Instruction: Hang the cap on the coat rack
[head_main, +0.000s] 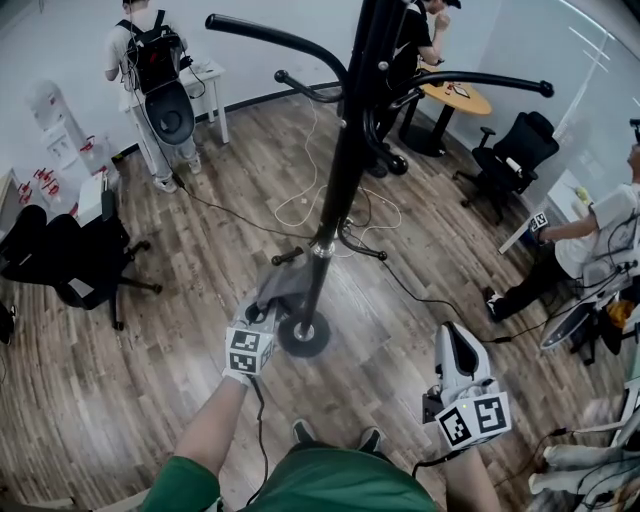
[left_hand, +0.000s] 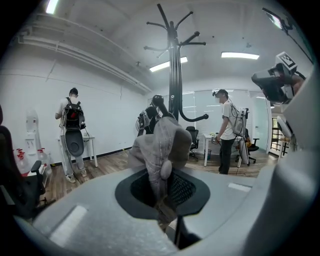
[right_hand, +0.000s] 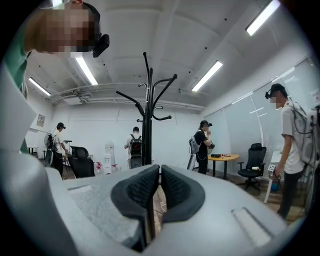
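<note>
The jaws of my left gripper (left_hand: 162, 194) pinch the cap (left_hand: 161, 142), seemingly by a thin fold; raised toward the coat rack (head_main: 345, 150), it could slip free. The right gripper (right_hand: 159, 192) has its jaws together, empty.

Left tongs (head_main: 268, 312) clamp shut, pointing slightly downward; right tongs (head_main: 455, 340) closed, held level.

Round wooden table (head_main: 456, 98) standing at far side of room, small dark items lying on top. Person in black (head_main: 418, 45) standing just beside table, at its left. Black office chair (head_main: 515, 148) sitting near table, at its right. Person in white shirt (head_main: 605, 235) sitting well apart from table, toward right edge of head view. Person wearing backpack (head_main: 152, 55) standing well left of table, facing white desk (head_main: 205, 72). Water dispenser (head_main: 55, 115) standing farther left still. Second black chair (head_main: 60, 255) sitting farthest from table, at left edge. White cable (head_main: 310, 200) lying looped on wood floor (head_main: 200, 330), left of table.
</note>
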